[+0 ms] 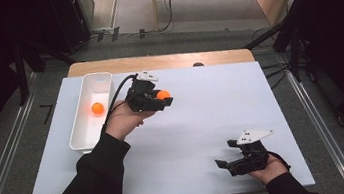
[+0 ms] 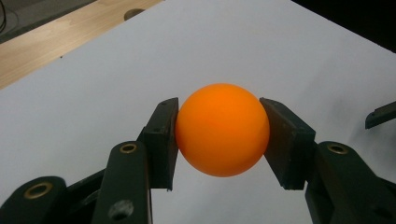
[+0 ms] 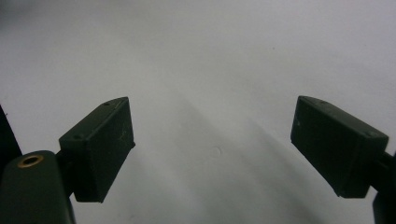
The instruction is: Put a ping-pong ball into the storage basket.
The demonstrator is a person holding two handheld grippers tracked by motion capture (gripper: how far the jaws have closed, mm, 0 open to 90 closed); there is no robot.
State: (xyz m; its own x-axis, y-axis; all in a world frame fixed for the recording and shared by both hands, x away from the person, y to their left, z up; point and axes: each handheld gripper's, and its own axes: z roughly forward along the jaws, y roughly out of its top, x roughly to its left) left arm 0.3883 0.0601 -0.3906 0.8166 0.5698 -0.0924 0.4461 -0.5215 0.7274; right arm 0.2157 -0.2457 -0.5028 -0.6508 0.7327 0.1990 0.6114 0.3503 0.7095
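Right beside the white bin [image 1: 90,113], the left gripper's [image 1: 160,98] fingers pinch an orange ball [image 2: 222,129]; farther off, the right gripper's [image 1: 225,163] fingers are spread over the desk [image 1: 203,118].

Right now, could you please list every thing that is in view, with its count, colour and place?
held ball: 1, orange, clamped in the left tongs above the sheet.
ball in tray: 1, orange, lying inside the tray.
tray: 1, white, long, at the sheet's left side.
sheet: 1, white, covering the table.
table: 1, wooden, far edge showing.
right tongs: 1, black, open, near right of the sheet.
sleeves: 2, black, entering from the bottom.
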